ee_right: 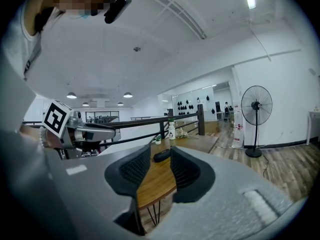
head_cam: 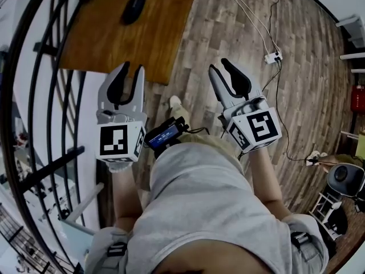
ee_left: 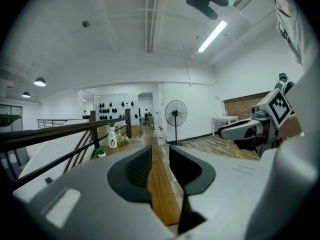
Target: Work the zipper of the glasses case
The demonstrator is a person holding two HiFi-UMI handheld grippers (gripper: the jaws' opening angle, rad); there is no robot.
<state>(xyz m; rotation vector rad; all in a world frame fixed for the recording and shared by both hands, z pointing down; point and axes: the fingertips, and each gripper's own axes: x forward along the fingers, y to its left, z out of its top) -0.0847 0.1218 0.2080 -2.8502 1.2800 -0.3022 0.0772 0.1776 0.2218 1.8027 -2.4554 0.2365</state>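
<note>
The black glasses case (head_cam: 134,7) lies on the wooden table (head_cam: 114,39), far ahead of both grippers; in the right gripper view the case (ee_right: 161,155) shows through the gap between the jaws. I hold my left gripper (head_cam: 132,67) in the air near the table's front edge, jaws apart and empty (ee_left: 160,156). Over the wood floor, my right gripper (head_cam: 218,65) is held at the same height, also open with nothing between its fingers (ee_right: 161,173). Each gripper sees the other to its side: the right gripper (ee_left: 250,129), the left gripper (ee_right: 85,131).
A black stair railing (head_cam: 51,84) runs along the left. On the table's far end stand a white bottle (ee_left: 112,136) and a small plant (ee_left: 101,152). A standing fan (ee_left: 175,115) is beyond it. A power strip (head_cam: 272,56) with cables lies on the floor.
</note>
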